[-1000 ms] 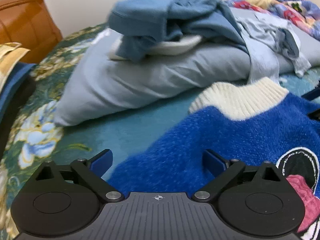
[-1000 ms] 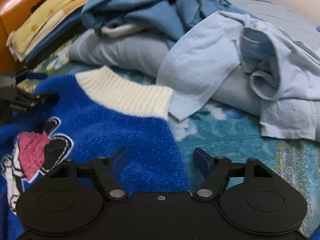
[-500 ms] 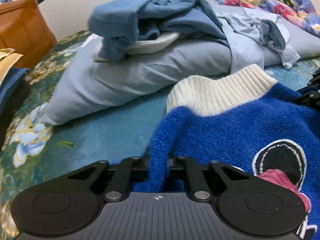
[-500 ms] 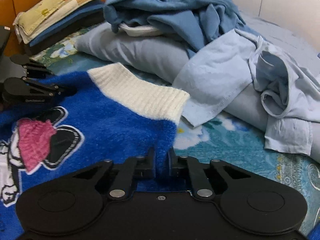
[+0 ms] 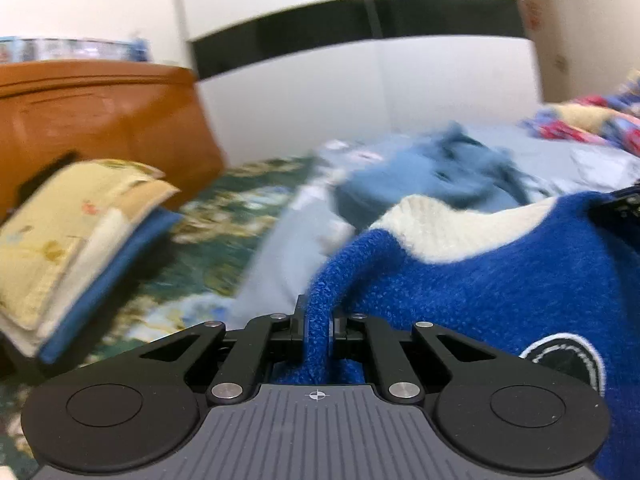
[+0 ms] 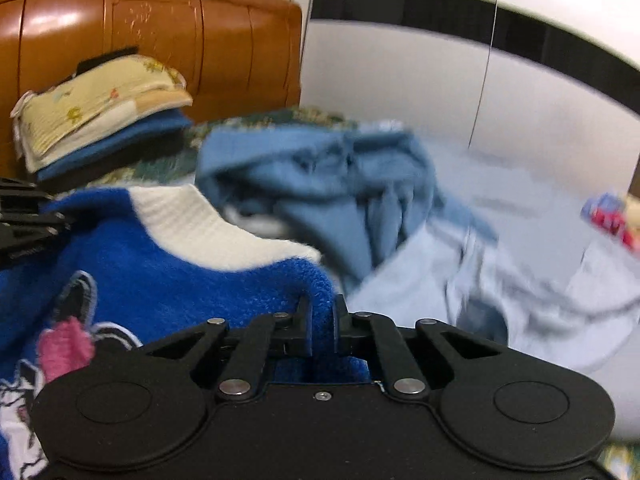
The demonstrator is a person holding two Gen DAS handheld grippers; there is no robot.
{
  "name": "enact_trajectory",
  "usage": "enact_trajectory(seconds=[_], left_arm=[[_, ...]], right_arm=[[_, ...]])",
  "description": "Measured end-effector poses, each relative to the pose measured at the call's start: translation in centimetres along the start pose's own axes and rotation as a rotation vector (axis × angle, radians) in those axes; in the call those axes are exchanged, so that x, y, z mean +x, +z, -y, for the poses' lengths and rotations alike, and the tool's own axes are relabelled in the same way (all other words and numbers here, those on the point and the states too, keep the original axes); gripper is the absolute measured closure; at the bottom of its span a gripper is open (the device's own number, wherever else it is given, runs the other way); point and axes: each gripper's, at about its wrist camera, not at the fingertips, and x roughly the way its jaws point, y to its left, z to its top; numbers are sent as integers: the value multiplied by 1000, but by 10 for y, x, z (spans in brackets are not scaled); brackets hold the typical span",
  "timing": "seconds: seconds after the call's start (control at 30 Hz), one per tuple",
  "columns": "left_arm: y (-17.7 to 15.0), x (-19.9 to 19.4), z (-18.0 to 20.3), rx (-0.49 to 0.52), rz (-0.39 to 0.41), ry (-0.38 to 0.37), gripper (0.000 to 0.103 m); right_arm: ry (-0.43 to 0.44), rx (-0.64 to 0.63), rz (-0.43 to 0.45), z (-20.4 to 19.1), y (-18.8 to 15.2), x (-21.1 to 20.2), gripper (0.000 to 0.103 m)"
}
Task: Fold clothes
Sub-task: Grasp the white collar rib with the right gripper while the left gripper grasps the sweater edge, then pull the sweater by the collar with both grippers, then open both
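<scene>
Blue sweater (image 5: 480, 292) stretched sideways, cream hem away, left gripper (image 5: 319, 322) and right gripper (image 6: 321, 326) jaws clamping edges

left tongs (image 5: 319, 322) | clamped on blue fleece sweater (image 5: 460, 280) | folded stack (image 5: 76, 240) left

left tongs (image 5: 319, 320): black linkage, silver rivets, ribbed grey base | right tongs (image 6: 321, 322): black, silver rivets

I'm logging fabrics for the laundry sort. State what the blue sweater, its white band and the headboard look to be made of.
Blue sweater: fuzzy, fleece-like knit, judging by its nubby matte pile; the fibre is unclear.
White band: cream ribbed knit, with faint parallel ridges.
Headboard: glossy varnished wood or a wood-look veneer, orange-brown with bright reflections.
The left gripper and right gripper are each shut on a sweater fold.
</scene>
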Motion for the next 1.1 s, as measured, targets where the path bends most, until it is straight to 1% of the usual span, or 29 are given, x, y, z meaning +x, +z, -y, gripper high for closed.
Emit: enact_trajectory(seconds=[0.07,0.13,0.27,0.37,0.43,0.53,0.63,0.73,0.8,0.83,0.87,0.9,0.93,1.0,1.03,1.07,1.1], left_arm=[[1,12,-2,19,-2,43,97],[-3,28,-2,55,-40,60,97],[-17,54,0,66,-125,46,96],[-24,64,7,93,-152,44,96],[-27,69,9,104,-164,45,96],[-30,76,10,89,-193,40,94],[-39,78,7,72,-217,32,92],[-44,74,6,60,-223,32,90],[-44,71,5,50,-228,37,82],[-43,70,4,46,-230,39,79],[-44,68,4,43,-232,40,73],[-44,65,3,40,-236,42,63],[-44,63,2,33,-240,43,60],[-45,57,-1,16,-245,36,59],[-46,55,-3,7,-248,32,58],[-46,53,-6,-2,-250,30,55],[-47,50,-7,-10,-249,31,47]], right_arm=[[-34,-34,44,-10,12,12,95],[-70,-88,73,-23,19,27,95],[-90,-103,-12,-38,15,69,95],[-89,-77,-63,-37,5,90,95],[-89,-56,-83,-34,0,98,95],[-95,-66,-110,-36,-6,109,94],[-99,-65,-134,-39,-10,115,92],[-102,-73,-150,-43,-12,115,91],[-104,-81,-155,-44,-13,113,91],[-105,-83,-158,-45,-12,113,88],[-103,-84,-163,-45,-11,112,85],[-100,-84,-168,-45,-11,110,77],[-97,-85,-173,-46,-10,108,67],[-91,-94,-173,-48,-9,103,64],[-92,-100,-174,-49,-9,100,58],[-95,-104,-175,-50,-9,98,54],[-97,-109,-176,-51,-9,95,46]])
